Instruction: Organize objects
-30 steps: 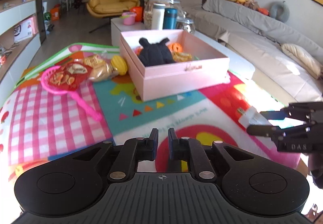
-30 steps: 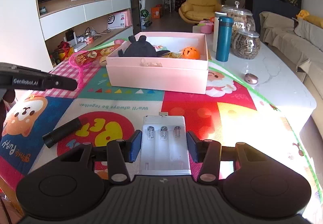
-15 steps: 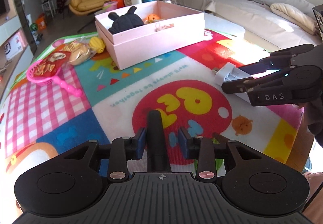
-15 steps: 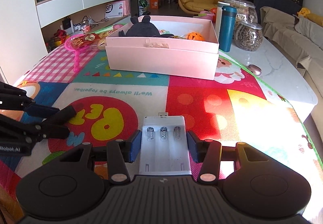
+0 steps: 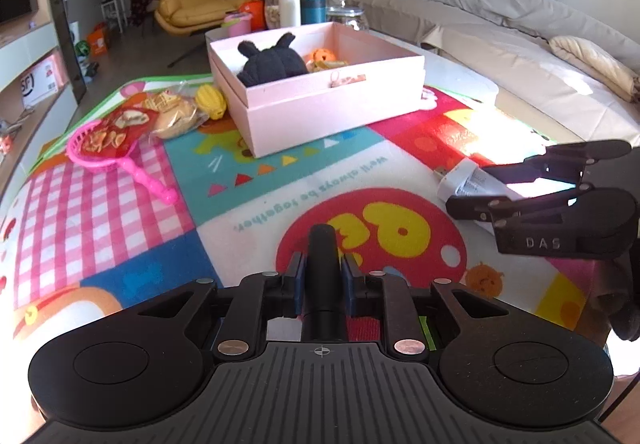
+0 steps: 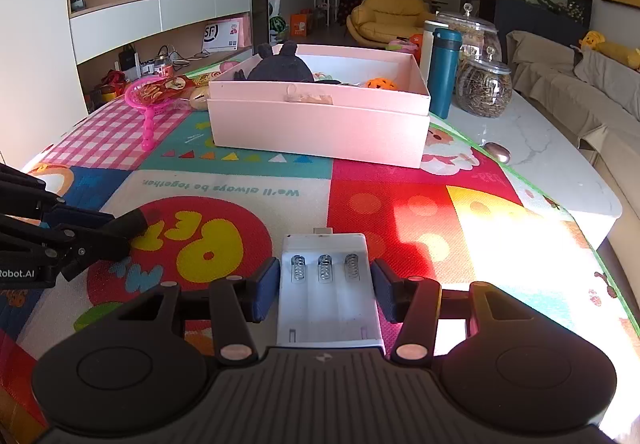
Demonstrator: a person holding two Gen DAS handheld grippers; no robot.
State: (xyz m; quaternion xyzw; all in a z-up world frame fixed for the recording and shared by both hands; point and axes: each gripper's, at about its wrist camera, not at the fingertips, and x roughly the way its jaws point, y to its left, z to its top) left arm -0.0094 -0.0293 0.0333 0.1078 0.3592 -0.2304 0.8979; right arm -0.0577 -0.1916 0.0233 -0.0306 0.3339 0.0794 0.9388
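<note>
**Left gripper clamps black cylinder; right gripper brackets white battery case**

The left gripper (image 5: pixel 323 276) grasps a black cylinder (image 5: pixel 323 264), its 2 blue-padded fingers pressed against the cylinder's sides. The cylinder points forward over the red circle of the colourful play mat (image 5: pixel 120 204). In the right wrist view the same cylinder (image 6: pixel 128 222) juts from that gripper at the left edge.

The right gripper (image 6: pixel 326 284) stands spread, with a white battery case (image 6: pixel 328 292) lying on the mat between its fingers. Narrow gaps show on both sides of the case, so the pads look just apart from it. The case has 3 springs at its far end and lies flat, open side up.

Farther along the mat sits a pink box (image 6: pixel 320 120) holding a dark plush toy (image 6: pixel 280 66) and a small orange pumpkin (image 6: pixel 380 83). A pink strainer (image 5: pixel 104 148) with snack packets lies to the box's left. A teal bottle (image 6: pixel 443 72) and a glass jar (image 6: pixel 484 88) stand on the white tabletop just right of the box.
</note>
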